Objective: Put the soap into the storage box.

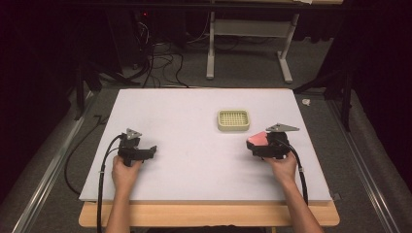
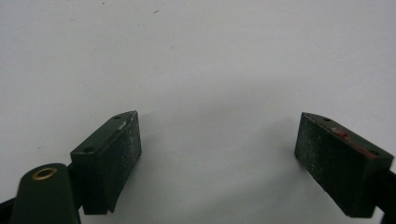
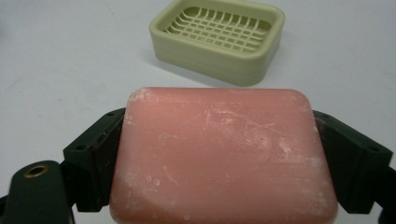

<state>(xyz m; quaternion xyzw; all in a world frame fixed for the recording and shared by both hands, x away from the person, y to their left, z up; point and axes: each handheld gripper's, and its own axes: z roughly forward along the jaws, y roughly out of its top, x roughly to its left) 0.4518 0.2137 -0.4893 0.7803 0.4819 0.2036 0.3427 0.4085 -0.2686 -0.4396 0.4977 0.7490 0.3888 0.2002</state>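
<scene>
Soap (image 3: 224,154), a pink bar with rounded corners and a scuffed top, sat clamped between the two black jaws of the right gripper (image 3: 224,163), one jaw pressed to each short side of the bar, which reached out past both jaw tips. In the right gripper view the bar took up the lower middle of the frame, and the dish (image 3: 218,39), pale green with a slotted grid floor, stood apart from it toward the top, empty on the white table (image 3: 60,70). In the high view the right gripper (image 1: 257,143) lay right of centre, held by the right hand (image 1: 283,167), with the soap (image 1: 257,139) showing as a pink patch at its front end; the dish (image 1: 233,120) stood near it, up and to the left, not touching. The left gripper (image 1: 151,149) rested at the lower left of the table (image 1: 194,165) in the left hand (image 1: 125,174), well apart from soap and dish. In the left gripper view its jaws stood wide apart with bare table between them.
</scene>
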